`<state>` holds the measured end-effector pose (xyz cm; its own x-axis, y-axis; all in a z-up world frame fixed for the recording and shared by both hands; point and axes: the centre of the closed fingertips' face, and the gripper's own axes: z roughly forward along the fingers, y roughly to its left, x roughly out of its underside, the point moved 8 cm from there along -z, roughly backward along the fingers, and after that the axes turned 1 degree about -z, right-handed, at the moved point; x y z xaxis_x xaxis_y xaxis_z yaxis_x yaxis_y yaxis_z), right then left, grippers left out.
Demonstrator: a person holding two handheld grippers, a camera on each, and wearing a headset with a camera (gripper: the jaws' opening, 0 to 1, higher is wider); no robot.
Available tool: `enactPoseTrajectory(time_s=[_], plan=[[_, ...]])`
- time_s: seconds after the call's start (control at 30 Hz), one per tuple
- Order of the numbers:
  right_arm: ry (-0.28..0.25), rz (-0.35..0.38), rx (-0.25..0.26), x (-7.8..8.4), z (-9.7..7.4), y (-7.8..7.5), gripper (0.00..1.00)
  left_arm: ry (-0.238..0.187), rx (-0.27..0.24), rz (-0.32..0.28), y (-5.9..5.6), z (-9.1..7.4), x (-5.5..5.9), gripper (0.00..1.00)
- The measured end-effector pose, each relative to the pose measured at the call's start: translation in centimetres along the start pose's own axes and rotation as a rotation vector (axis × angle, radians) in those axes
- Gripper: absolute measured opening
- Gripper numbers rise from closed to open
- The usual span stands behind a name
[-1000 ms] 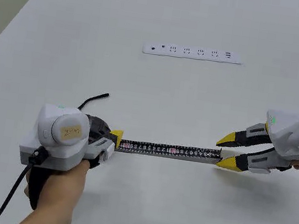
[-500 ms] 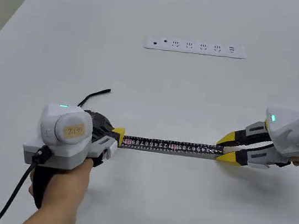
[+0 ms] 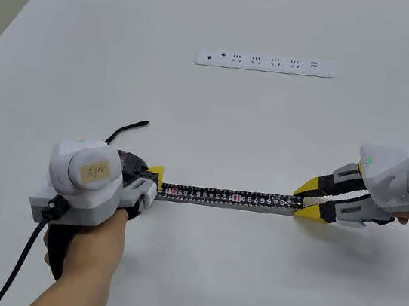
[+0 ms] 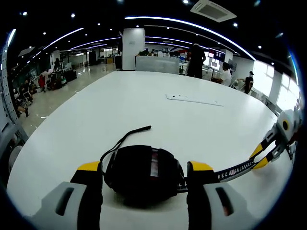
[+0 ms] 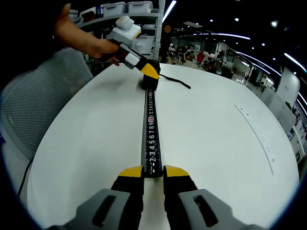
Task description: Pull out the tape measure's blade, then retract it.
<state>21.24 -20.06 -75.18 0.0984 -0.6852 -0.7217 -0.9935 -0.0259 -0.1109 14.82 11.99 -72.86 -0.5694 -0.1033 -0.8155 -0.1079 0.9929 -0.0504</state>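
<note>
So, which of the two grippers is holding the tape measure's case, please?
The left gripper, clamped around the black case; the right gripper pinches the blade.

Holds the left claw (image 3: 151, 180) low and near the body, left hand (image 3: 88, 247) wrapped round its handle, forearm coming up from below. Squeezes the black case (image 4: 144, 172) between the two yellow tips. Holds the right claw (image 3: 307, 201) far out to the right, pointing back at the left one, with tips pinched almost together on the end of the blade (image 5: 151, 129).
</note>
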Motion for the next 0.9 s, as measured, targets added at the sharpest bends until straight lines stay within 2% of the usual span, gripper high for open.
enactPoseTrajectory(time_s=[0.1,0.23,0.3,0.37,0.5,0.57,0.73,0.9], plan=[[0.001,-0.002,0.003,0.02,-0.04,0.00,0.15,0.011,-0.010,-0.017,0.25,-0.09,0.27,0.67],[-0.001,0.002,0.010,0.03,-0.03,0.08,0.15,0.017,-0.001,-0.037,-0.36,-0.03,0.14,0.66],[0.000,0.000,0.012,-0.03,-0.07,0.13,0.15,0.016,-0.002,-0.039,-0.10,-0.34,0.26,0.66],[0.000,0.001,0.011,-0.12,-0.07,0.22,0.15,0.019,0.004,-0.031,-0.24,0.21,0.14,0.66],[0.000,0.004,0.012,0.12,-0.02,0.12,0.15,0.019,0.005,-0.029,-0.31,0.05,0.11,0.66],[-0.002,0.006,0.015,0.17,-0.02,0.11,0.15,0.021,-0.001,-0.022,0.06,0.00,0.34,0.65],[0.000,0.004,0.017,0.12,-0.08,0.16,0.14,0.027,-0.027,0.012,-0.44,-0.53,0.36,0.64],[0.009,-0.008,0.018,-0.04,-0.14,0.32,0.14,0.025,-0.045,0.028,-0.09,-0.09,0.40,0.63]])
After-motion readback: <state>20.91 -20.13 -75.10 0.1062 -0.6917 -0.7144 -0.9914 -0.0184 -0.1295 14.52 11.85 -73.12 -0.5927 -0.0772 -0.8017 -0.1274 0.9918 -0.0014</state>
